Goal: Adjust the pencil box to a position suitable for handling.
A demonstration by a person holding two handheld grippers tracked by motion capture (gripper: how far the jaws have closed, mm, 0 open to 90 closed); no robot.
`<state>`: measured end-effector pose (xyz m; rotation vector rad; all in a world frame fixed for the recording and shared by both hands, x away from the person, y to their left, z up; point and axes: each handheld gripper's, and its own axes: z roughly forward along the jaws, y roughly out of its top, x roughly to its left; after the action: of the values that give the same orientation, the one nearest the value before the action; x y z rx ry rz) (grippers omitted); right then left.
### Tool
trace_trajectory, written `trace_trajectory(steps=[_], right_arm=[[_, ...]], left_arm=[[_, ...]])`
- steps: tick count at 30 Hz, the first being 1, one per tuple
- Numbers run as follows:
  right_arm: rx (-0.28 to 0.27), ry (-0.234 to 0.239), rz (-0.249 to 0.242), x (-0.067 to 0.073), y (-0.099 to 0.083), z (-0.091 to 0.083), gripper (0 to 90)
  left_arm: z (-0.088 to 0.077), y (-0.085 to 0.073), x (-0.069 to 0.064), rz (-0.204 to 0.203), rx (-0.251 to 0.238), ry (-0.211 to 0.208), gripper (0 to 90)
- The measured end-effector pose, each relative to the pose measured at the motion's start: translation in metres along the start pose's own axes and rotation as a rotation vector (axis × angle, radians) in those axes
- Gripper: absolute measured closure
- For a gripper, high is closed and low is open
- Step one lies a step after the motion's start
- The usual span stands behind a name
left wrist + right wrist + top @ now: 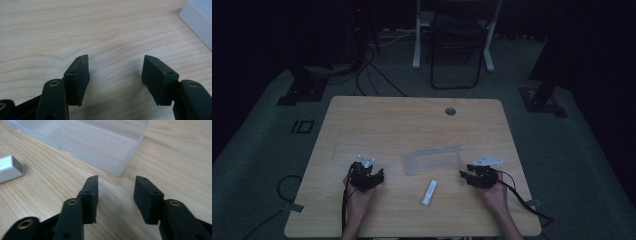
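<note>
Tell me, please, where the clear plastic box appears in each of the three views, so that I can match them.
High view: the clear plastic box lies near the table's middle, between the two grippers.
Left gripper view: one corner of it at the upper right edge.
Right gripper view: it spans the top, beyond the open jaws.
Shared landmark: the small silver tube near the box.

High view very dim, underexposed, bluish cast; room behind nearly black, only the bench [412,125] reads mid-tone, detail soft and noisy. Both gripper views bright, evenly lit, warm wood tone. Soft shadows under the jaws, light seems to come from above. Jaws at the bottom edge slightly soft, wood grain beyond sharper. Clear box [100,147] hazy, blurred at the frame top. No hard glare.
</note>
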<state>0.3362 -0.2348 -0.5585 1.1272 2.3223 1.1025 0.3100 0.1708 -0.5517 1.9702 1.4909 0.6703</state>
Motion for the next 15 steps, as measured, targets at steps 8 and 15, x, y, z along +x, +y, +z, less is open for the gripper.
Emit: trace_trajectory(steps=[8, 15], right_arm=[[-0.046, -0.030, 0.002, 0.003, 0.020, -0.001, 61.9], [-0.020, -0.026, 0.042, -0.002, 0.030, 0.013, 74.3]], left_arm=[[-0.010, 0.003, -0.009, 0.038, -0.053, -0.040, 38.7], [-0.011, 0.005, -0.021, 0.083, -0.048, -0.134, 28.8]])
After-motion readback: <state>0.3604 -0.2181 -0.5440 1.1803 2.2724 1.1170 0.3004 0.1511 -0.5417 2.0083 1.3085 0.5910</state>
